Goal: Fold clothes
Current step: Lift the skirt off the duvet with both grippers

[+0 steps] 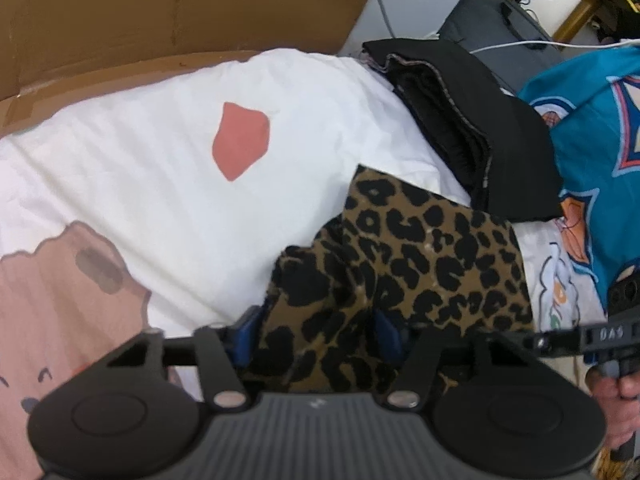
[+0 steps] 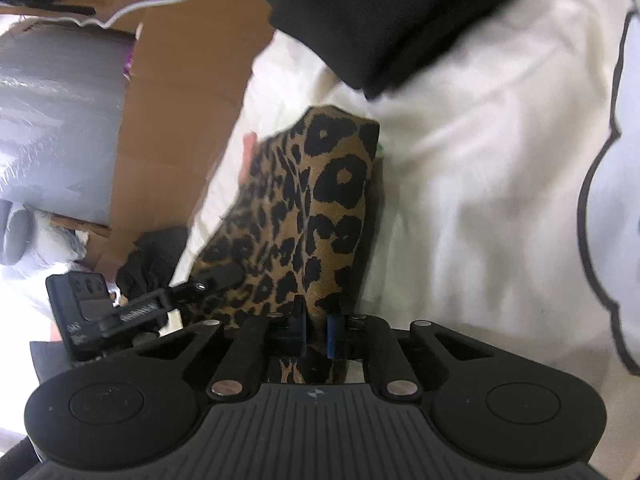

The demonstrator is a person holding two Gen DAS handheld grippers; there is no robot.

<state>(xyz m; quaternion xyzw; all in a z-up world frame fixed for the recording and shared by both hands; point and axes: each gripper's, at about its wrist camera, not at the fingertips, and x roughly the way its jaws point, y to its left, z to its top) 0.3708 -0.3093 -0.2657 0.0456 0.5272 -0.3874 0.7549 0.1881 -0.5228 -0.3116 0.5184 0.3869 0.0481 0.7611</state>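
A leopard-print garment (image 1: pixel 420 248) lies partly folded on a white printed bedsheet (image 1: pixel 140 168). Its near edge is bunched between the blue pads (image 1: pixel 248 328) of my left gripper (image 1: pixel 316 330), which is shut on it. In the right wrist view the same leopard-print garment (image 2: pixel 320 200) rises as a lifted fold. My right gripper (image 2: pixel 316 328) is shut on its lower edge, fingers close together. The left gripper's fingertip (image 2: pixel 220 276) shows at the cloth's left side, held by a black-gloved hand (image 2: pixel 152 256). The right gripper's body (image 1: pixel 600 336) appears at the garment's right edge.
A stack of folded black clothes (image 1: pixel 460 120) sits behind the leopard garment, with a teal jersey (image 1: pixel 580 140) to its right. Cardboard (image 1: pixel 120 8) borders the sheet's far side. A grey wrapped roll (image 2: pixel 60 120) and white cable (image 2: pixel 160 2) lie beyond the cardboard.
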